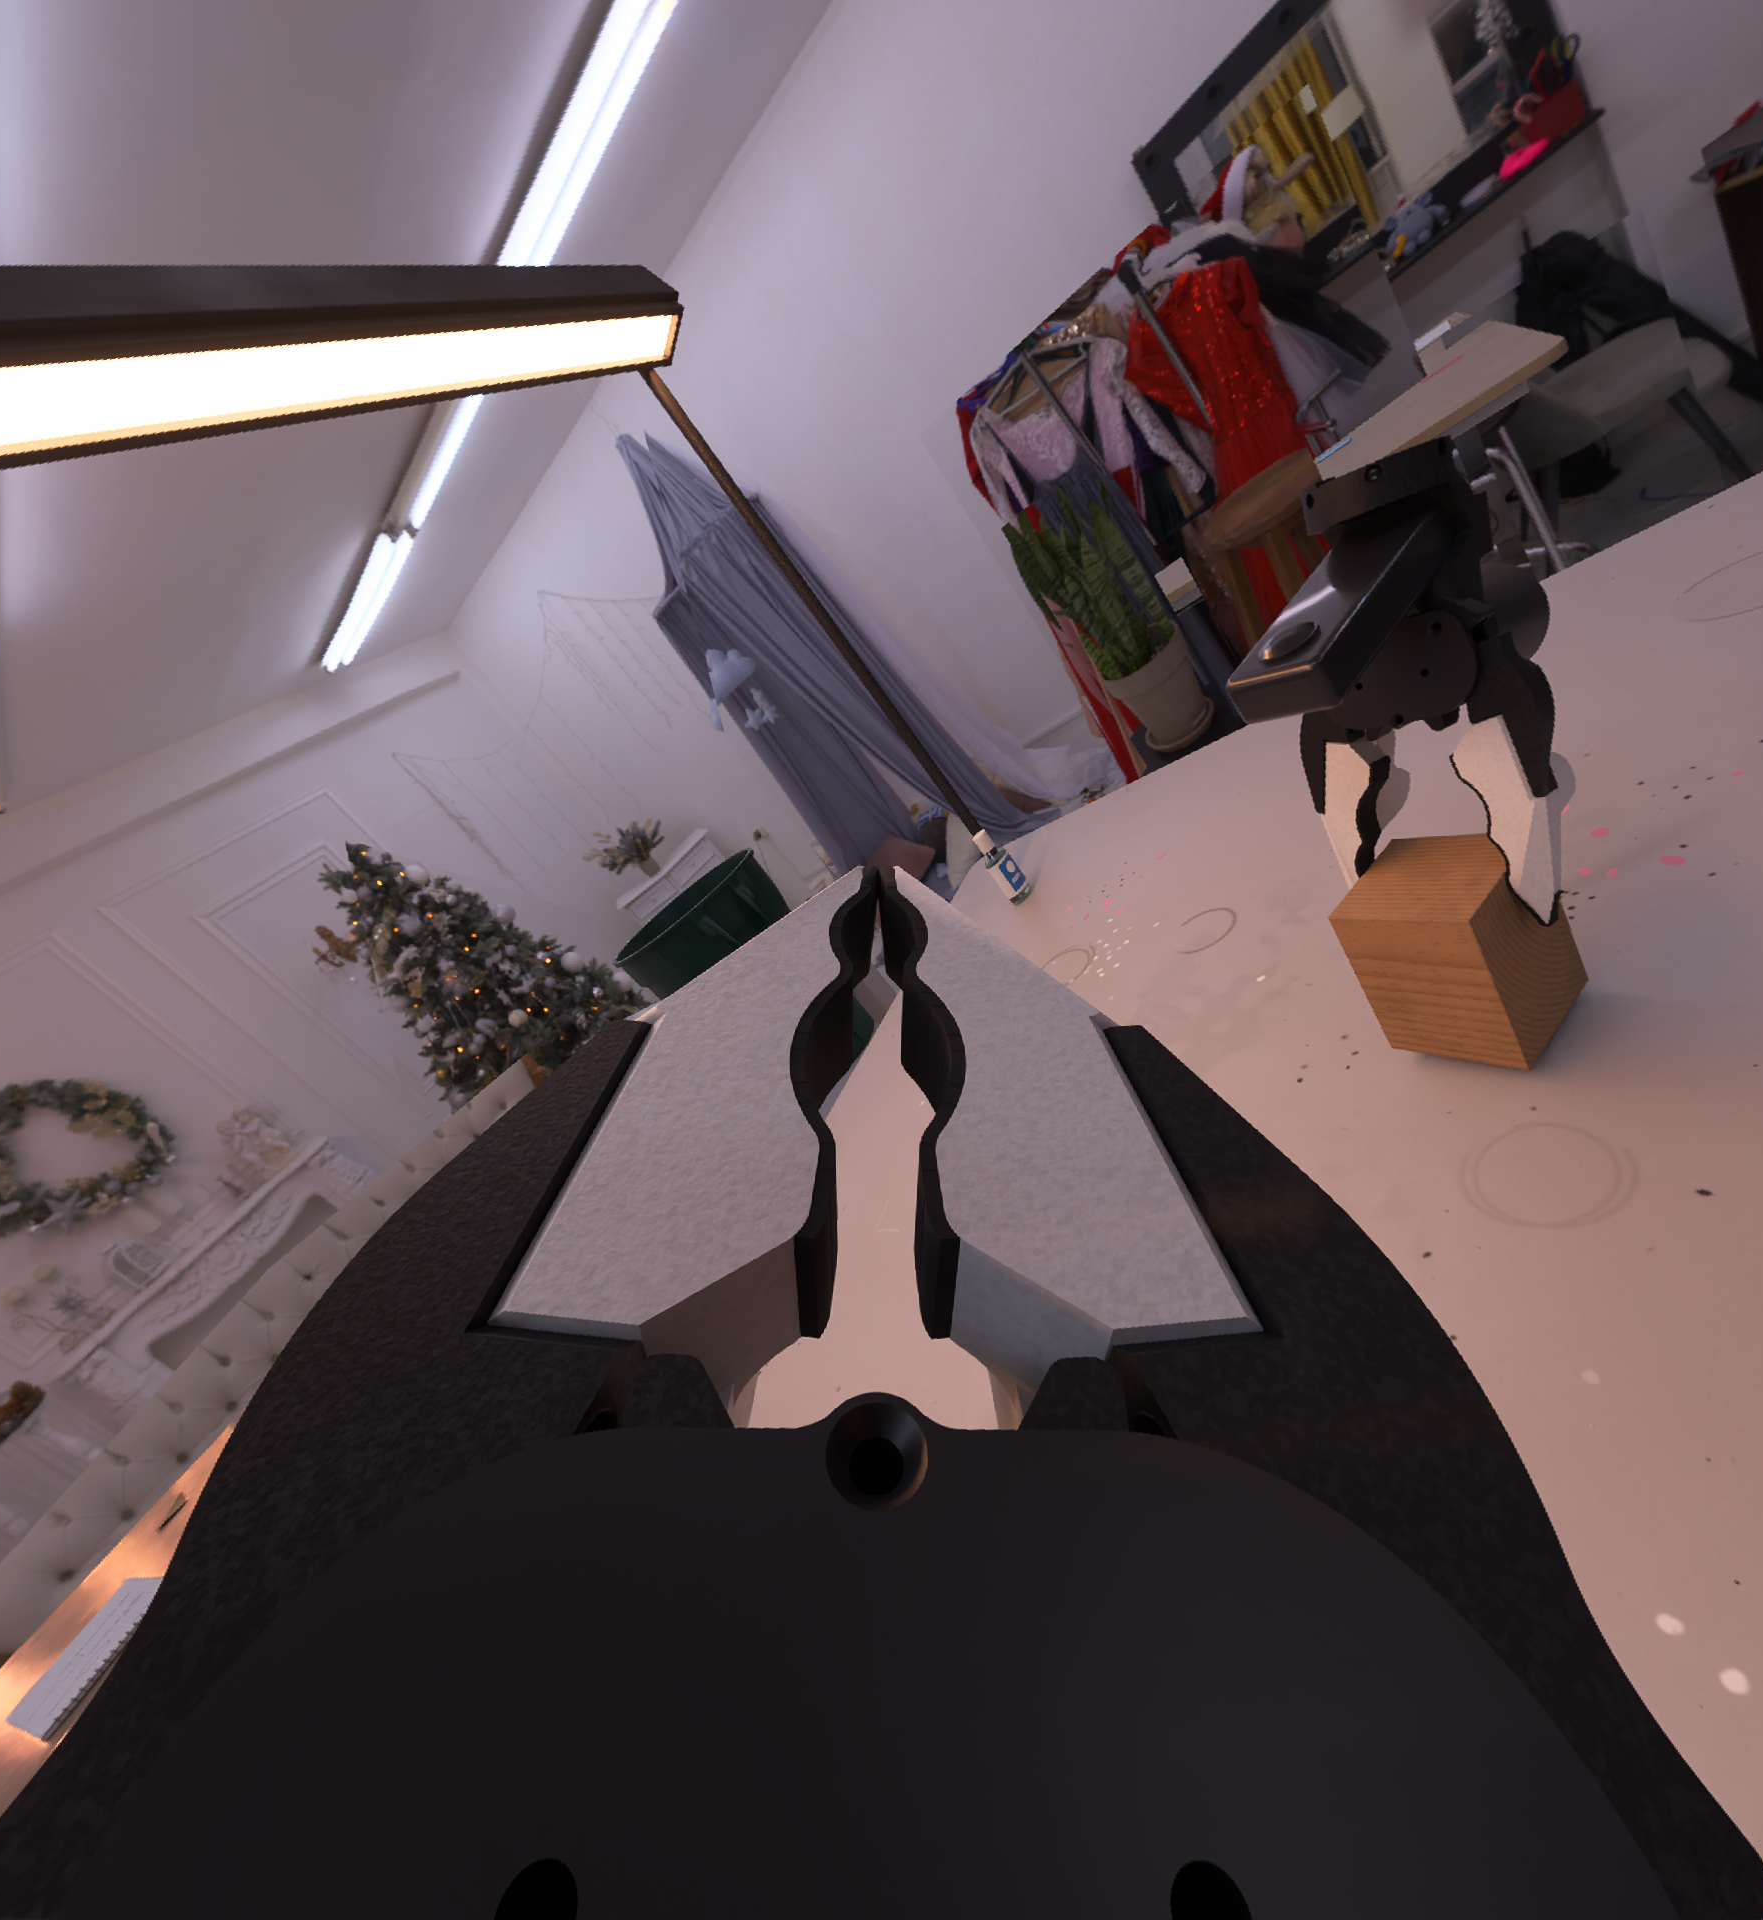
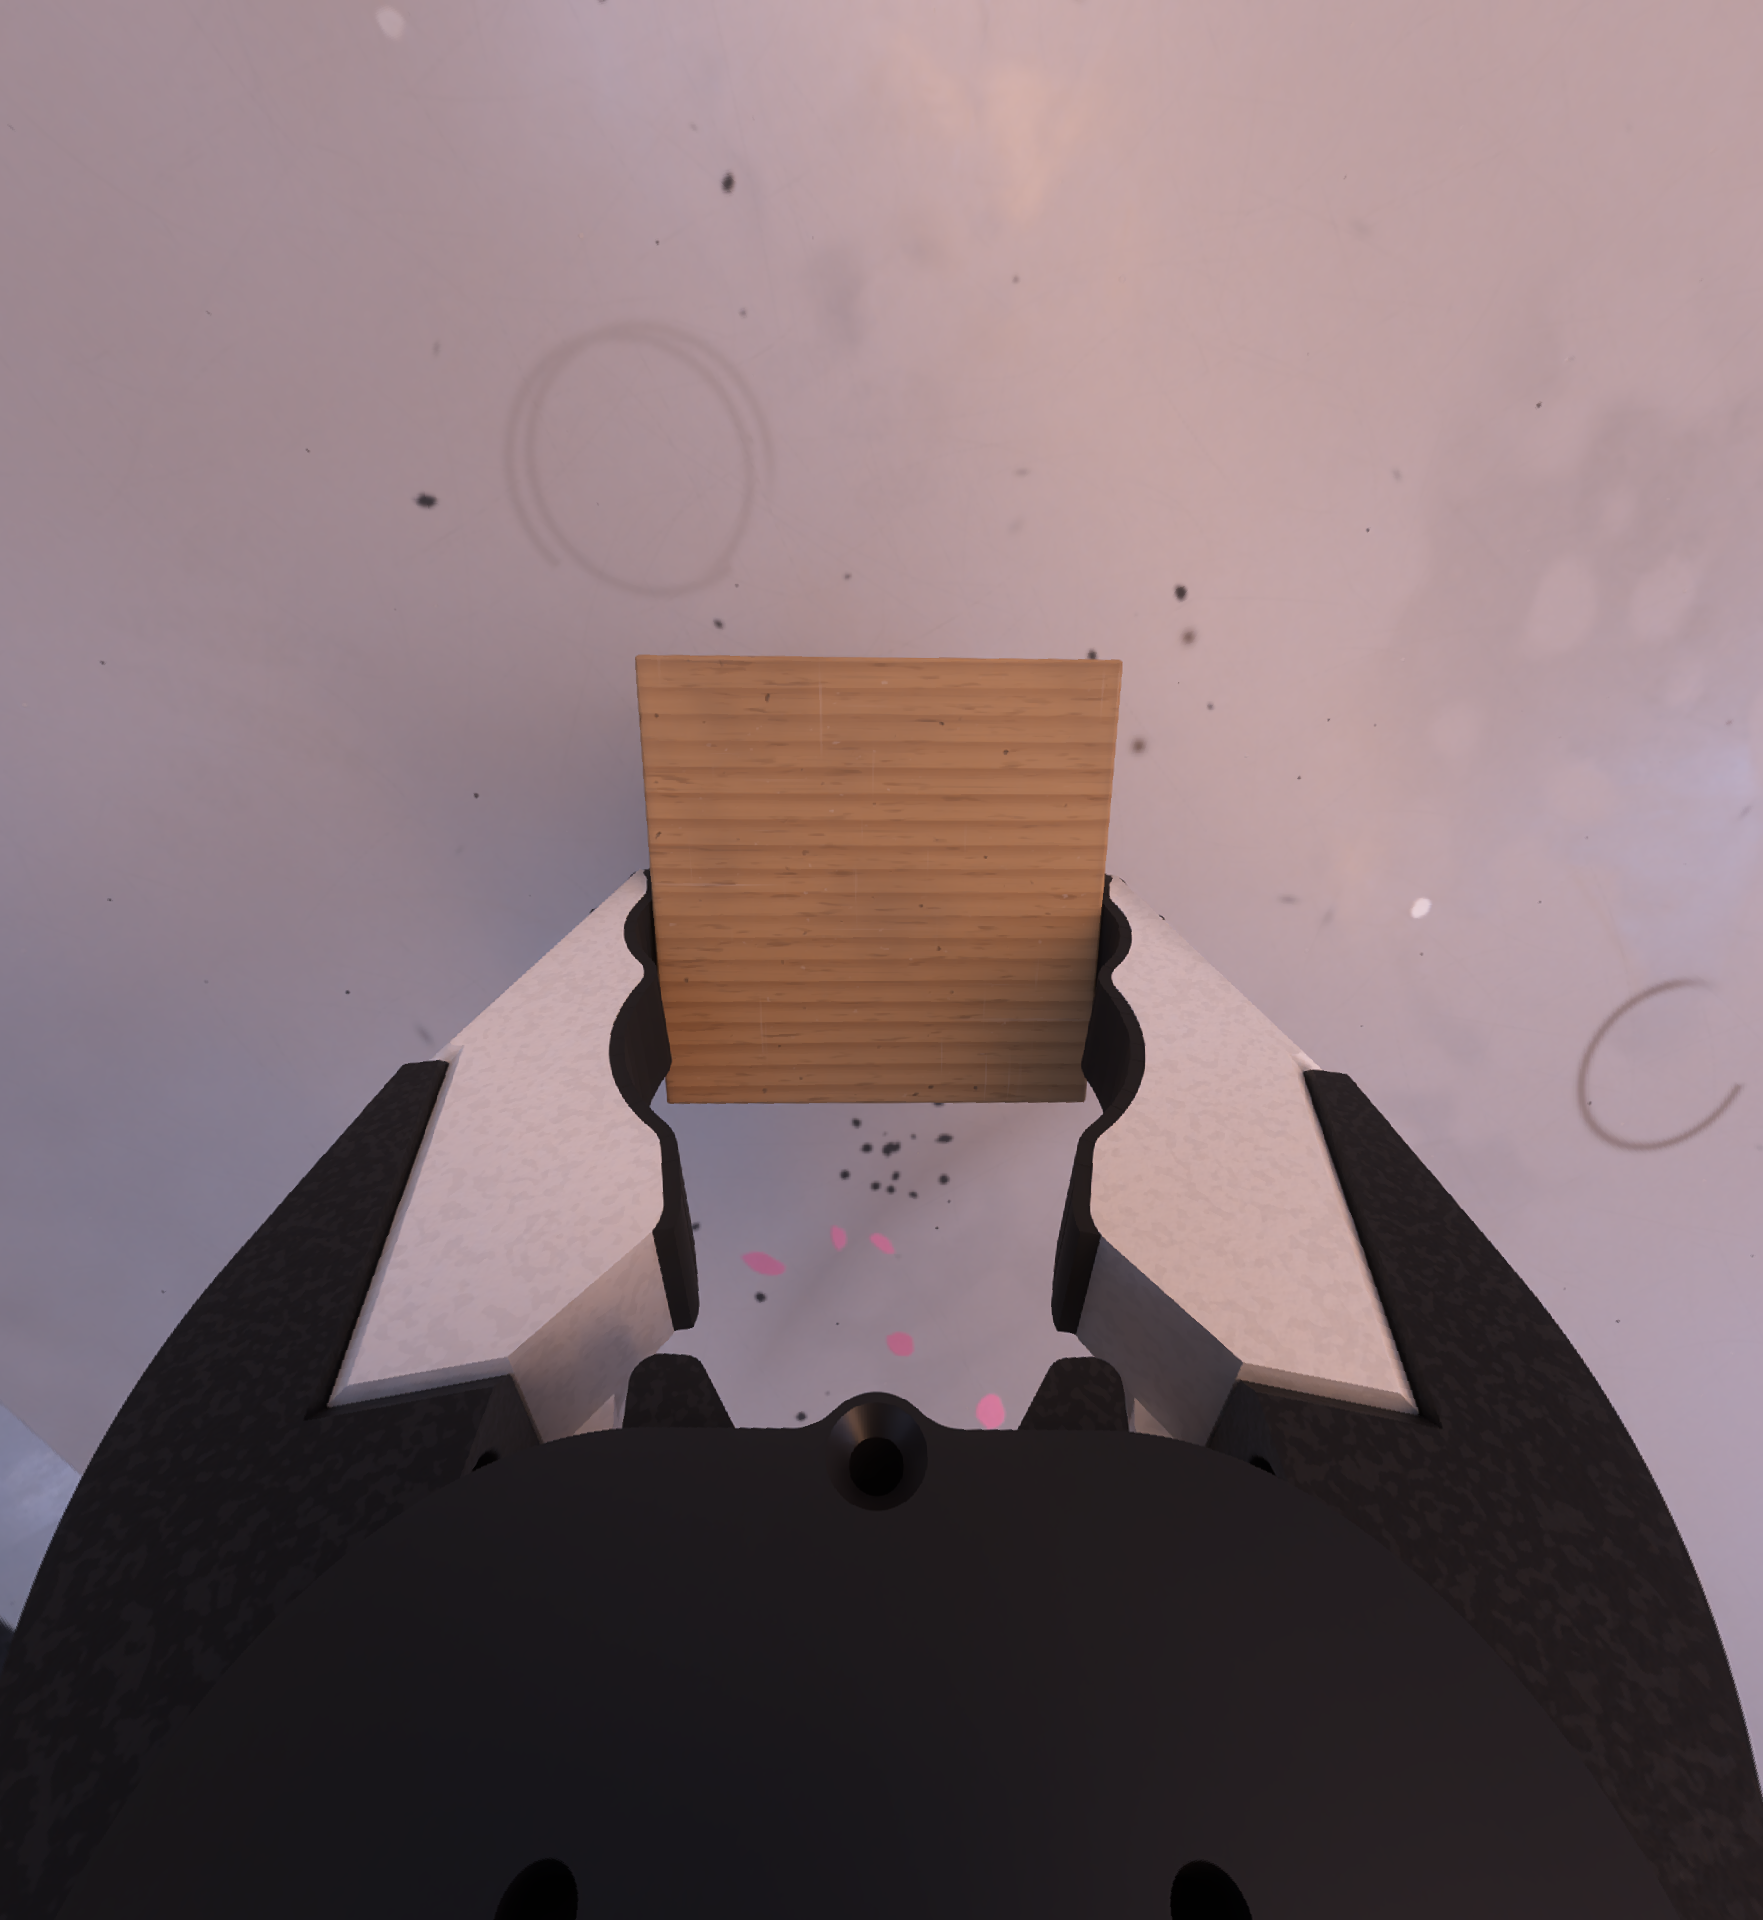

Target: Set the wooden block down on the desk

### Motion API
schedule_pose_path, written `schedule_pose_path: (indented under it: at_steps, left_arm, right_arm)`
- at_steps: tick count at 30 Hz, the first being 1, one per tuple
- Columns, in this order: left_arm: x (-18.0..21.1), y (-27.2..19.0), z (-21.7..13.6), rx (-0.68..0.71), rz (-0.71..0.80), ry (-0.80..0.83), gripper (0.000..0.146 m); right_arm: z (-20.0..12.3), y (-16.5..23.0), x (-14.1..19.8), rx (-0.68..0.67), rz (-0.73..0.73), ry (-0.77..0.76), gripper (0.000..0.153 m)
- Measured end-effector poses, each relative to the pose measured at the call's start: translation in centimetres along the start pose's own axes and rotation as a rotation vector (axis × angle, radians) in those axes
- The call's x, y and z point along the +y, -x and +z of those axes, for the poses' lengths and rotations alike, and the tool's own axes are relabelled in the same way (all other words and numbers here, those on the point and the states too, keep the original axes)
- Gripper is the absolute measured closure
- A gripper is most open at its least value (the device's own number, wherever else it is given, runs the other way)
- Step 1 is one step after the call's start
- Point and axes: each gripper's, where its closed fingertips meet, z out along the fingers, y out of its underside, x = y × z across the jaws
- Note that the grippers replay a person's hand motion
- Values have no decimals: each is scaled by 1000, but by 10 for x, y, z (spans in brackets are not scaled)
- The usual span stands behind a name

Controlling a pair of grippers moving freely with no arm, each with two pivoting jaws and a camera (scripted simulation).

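Note:
The wooden block [image 2: 877,883] is a light brown cube with a striped grain. My right gripper [image 2: 877,885] is shut on it, with a dark pad against each side face. In the left wrist view the right gripper [image 1: 1457,891] points down at the white desk [image 1: 1479,1351], holding the block [image 1: 1428,987] by its top. The block is slightly tilted, and its bottom edge is at or just above the desk surface; I cannot tell if it touches. My left gripper [image 1: 882,883] is shut and empty, and hovers over the desk well to the left of the block.
A desk lamp with a long lit bar [image 1: 285,374] reaches over the left side, with its slanted pole meeting the far desk edge [image 1: 1007,873]. A white keyboard [image 1: 77,1652] lies at the lower left. Ring stains and specks mark the desk [image 2: 1272,416].

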Motion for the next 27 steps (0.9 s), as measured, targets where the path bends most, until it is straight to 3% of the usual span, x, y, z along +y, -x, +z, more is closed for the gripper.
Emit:
schedule_pose_path:
  at_steps: [20,22,23,27]
  left_arm:
    - [4,-3,5,13,-1,14,146]
    - [4,-3,5,12,-1,15,146]
    - [4,-2,4,10,-1,15,146]
    - [5,2,3,-17,-9,20,146]
  right_arm:
    - [10,-4,-3,28,-11,18,71]
    - [2,-7,-6,58,-5,-20,43]
    - [-4,-9,-7,69,1,-49,37]
    - [-43,-20,-12,133,43,-196,33]
